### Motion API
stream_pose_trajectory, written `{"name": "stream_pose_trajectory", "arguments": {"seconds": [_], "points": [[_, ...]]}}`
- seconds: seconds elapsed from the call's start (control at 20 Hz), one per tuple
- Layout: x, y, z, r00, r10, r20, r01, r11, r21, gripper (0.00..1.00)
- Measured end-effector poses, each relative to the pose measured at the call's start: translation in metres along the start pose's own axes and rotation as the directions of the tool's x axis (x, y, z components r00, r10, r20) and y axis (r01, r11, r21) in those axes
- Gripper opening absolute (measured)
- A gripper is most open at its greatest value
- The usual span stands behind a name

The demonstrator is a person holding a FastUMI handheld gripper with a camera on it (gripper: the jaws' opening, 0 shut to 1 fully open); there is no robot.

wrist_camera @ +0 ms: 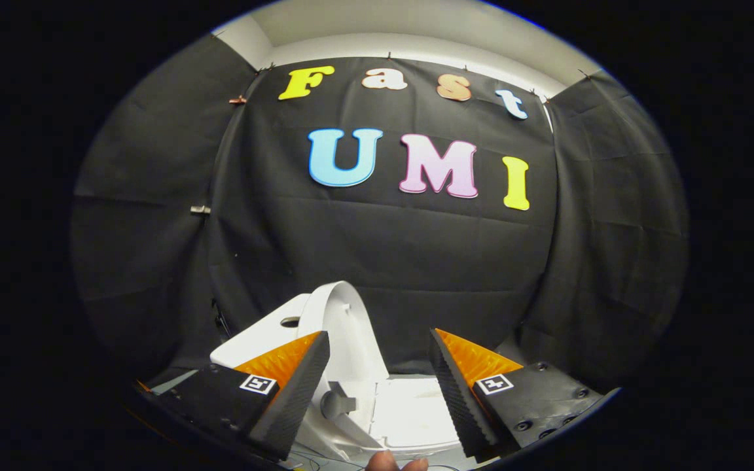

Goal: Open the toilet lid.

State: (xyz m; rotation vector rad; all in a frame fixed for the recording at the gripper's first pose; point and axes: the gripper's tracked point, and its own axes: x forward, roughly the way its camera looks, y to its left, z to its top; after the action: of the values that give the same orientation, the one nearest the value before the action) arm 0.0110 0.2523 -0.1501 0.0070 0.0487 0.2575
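The gripper (380, 386) has its fingers (298, 392) spread wide apart, with nothing held between them; each finger carries a ribbed black pad, an orange backing and a small square marker. Neither finger touches the toilet.

The toilet lid (344, 320) is raised, standing close to upright and seen nearly edge-on, just ahead of the left finger and between the two fingers. Its white inner face shows moulded bumpers and a hinge block (338, 402) low down near the left finger's pad. Behind the lid sits the white cistern top (272, 333), with a round opening or button recess in it (290, 321). Below and between the fingers lies the brightly lit white seat and bowl area (413, 418); detail there is washed out by glare.

At the bottom, just below the gap between the fingers, fingertips of a person's hand (393, 463) are visible.

Nothing stands between the fingers and the lid.

The room is a booth hung with black cloth (416, 261), creased and clipped along the top edge, with a pale wall and ceiling (416, 33) above it. A small metal fitting (199, 210) projects from the cloth at the left seam.
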Motion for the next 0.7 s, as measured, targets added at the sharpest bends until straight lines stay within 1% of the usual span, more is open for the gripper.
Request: {"name": "stream_pose_trajectory", "arguments": {"seconds": [0.2, 0.3, 0.4, 0.6, 0.7], "points": [[-0.009, -0.041, 0.055, 0.998, -0.047, 0.053, 0.046, 0.999, 0.022, 0.95], [-0.017, -0.06, 0.076, 0.996, -0.064, 0.065, 0.063, 0.998, 0.013, 0.95], [-0.025, -0.08, 0.091, 0.994, -0.081, 0.074, 0.08, 0.997, 0.013, 0.95], [-0.047, -0.107, 0.109, 0.994, -0.097, 0.056, 0.092, 0.992, 0.088, 0.95], [-0.059, -0.113, 0.116, 0.994, -0.092, 0.058, 0.086, 0.99, 0.108, 0.95]]}}
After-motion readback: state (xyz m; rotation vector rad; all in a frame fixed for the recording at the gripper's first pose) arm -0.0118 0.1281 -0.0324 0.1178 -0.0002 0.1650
